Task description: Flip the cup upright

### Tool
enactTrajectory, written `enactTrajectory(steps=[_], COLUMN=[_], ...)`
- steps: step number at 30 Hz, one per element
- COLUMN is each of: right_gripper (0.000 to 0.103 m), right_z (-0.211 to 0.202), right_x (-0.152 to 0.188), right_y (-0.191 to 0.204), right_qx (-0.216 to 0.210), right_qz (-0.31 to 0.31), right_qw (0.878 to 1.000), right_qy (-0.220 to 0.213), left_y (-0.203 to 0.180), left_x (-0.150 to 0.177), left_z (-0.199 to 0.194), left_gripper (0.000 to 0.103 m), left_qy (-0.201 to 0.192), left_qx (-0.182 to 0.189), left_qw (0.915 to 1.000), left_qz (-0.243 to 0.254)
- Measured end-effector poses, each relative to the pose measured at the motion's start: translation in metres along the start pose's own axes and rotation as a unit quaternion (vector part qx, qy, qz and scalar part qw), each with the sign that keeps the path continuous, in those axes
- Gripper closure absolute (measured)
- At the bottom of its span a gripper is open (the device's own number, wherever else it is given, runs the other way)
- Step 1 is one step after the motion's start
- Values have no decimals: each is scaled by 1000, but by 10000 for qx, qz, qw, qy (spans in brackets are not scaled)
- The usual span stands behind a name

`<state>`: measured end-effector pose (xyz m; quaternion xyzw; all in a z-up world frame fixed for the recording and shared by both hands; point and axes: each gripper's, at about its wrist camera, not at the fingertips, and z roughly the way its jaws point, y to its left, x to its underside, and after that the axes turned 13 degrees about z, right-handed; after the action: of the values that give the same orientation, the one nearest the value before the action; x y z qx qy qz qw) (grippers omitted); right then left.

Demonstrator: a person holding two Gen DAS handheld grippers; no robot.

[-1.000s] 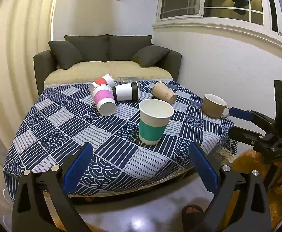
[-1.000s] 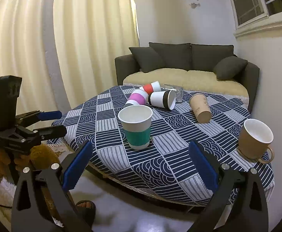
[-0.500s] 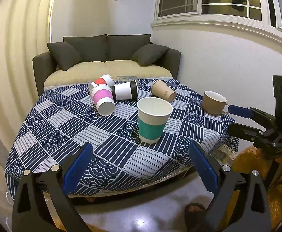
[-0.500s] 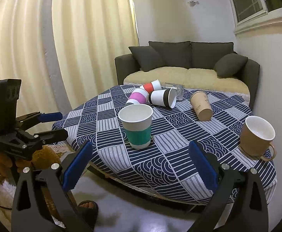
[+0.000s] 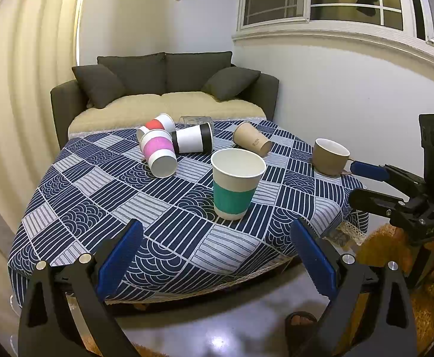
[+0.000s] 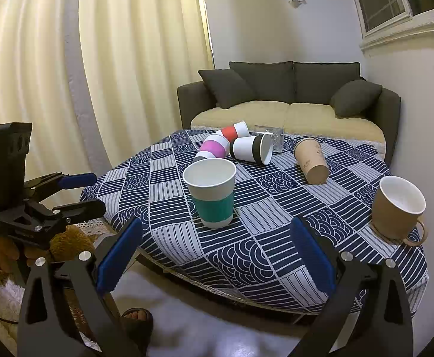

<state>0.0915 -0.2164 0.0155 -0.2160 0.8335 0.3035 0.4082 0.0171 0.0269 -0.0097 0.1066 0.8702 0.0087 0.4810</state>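
Observation:
A white-and-teal paper cup (image 5: 235, 184) (image 6: 212, 193) stands upright near the table's front. Behind it lie a pink-banded cup (image 5: 159, 154) (image 6: 212, 148), a red-banded cup (image 5: 157, 124) (image 6: 233, 131), a black-banded cup (image 5: 193, 142) (image 6: 251, 148) and a brown paper cup (image 5: 251, 142) (image 6: 310, 160), all on their sides. A tan mug (image 5: 330, 156) (image 6: 397, 208) stands upright at the right edge. My left gripper (image 5: 217, 260) is open and empty, short of the table's front edge. My right gripper (image 6: 215, 260) is open and empty too.
The table wears a blue patterned cloth (image 5: 112, 196) (image 6: 276, 238). A clear glass (image 5: 194, 119) (image 6: 272, 139) lies at the back by the dark sofa (image 5: 163, 89) (image 6: 291, 95). A wall runs along the right. A sandalled foot (image 6: 136, 316) is on the floor below.
Both grippers have drifted slightly back and up from the table; the view is a bit wider. No cup has moved.

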Motion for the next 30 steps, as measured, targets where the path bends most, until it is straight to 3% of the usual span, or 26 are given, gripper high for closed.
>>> enactTrajectory(steps=[30], right_gripper=[5], right_z=[-1], right_x=[0], right_y=[0], right_qx=[14], right_qz=[36], right_qw=[10000], right_qy=[22], left_y=[-1], left_x=[-2], left_z=[0], left_gripper=[6], left_qy=[11], left_qx=[-35], left_qw=[10000], left_qz=[45])
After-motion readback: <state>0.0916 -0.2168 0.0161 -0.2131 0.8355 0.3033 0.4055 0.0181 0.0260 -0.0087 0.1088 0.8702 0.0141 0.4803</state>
